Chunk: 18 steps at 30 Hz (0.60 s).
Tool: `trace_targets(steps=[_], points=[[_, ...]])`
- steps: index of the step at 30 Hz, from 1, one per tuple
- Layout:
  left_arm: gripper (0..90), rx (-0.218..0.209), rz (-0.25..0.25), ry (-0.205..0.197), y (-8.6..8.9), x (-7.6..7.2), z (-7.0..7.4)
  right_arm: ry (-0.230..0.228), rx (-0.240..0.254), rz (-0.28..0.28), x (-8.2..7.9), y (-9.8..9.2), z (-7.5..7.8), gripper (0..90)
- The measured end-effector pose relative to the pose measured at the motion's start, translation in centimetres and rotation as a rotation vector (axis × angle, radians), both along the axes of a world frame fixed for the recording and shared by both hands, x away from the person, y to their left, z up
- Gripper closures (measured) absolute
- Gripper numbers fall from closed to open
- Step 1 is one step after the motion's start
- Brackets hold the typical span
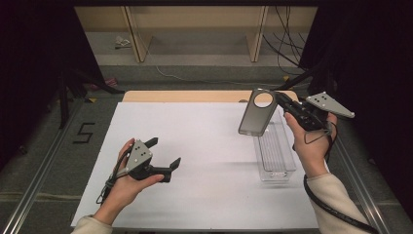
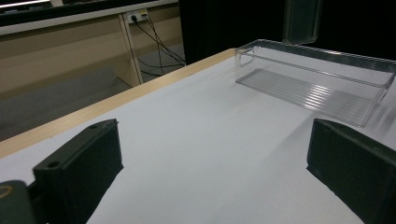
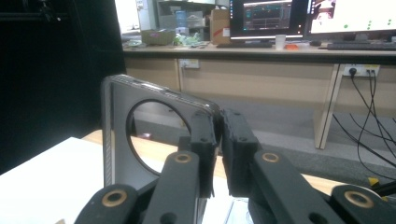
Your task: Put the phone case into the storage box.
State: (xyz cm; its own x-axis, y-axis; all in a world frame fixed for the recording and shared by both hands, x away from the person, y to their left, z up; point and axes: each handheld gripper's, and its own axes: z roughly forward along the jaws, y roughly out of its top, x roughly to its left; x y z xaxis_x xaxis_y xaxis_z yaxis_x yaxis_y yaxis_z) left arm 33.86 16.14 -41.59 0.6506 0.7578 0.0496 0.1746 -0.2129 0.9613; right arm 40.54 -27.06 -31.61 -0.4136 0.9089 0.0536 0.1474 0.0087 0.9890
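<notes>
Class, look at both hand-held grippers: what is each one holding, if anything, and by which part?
The right hand-held gripper pinches a grey phone case by its edge beside the round camera hole, above the clear tray. The left hand-held gripper is open and holds nothing.

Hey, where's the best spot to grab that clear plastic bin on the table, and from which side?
Grip one long side wall of the clear bin at its rim, coming straight down from above. It sits upright and open-topped, its walls thin and straight, so one jaw can probably slip inside and one outside. The open left tool is free; the right tool holds the phone case.
</notes>
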Motion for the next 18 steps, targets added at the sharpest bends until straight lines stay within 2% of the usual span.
trace_targets(steps=[18], points=[[2.8, 0.000, 0.002, -0.002, 0.03, 0.01, 0.02, -0.012, -0.014, -0.039, 0.19, -1.02, 0.18, 84.4]])
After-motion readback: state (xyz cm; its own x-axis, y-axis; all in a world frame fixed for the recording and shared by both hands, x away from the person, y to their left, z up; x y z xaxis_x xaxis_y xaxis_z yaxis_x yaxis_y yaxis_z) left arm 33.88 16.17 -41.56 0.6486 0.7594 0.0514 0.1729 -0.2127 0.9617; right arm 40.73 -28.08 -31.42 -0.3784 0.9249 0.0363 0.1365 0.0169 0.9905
